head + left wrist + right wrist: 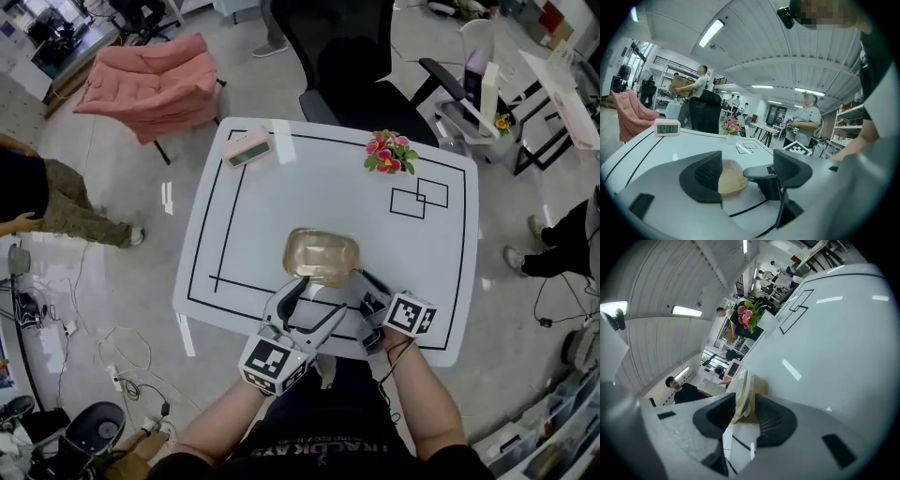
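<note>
The white tabletop (281,225) is square with rounded corners and carries a black border line (208,211) plus two overlapping black rectangles (419,197) towards the far right. A digital clock (247,148) stands at the far left corner, with a white card (282,142) just beside it. A small pot of flowers (390,153) stands at the far edge. A tan tray (322,256) rests near the centre of the near edge.

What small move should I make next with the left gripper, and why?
Probably ease the left gripper forward until its open fingers straddle the near rim of the tan container. The right gripper seems to pinch that rim at its own side, while the left one's fingers stand apart just short of it, holding nothing.
</note>
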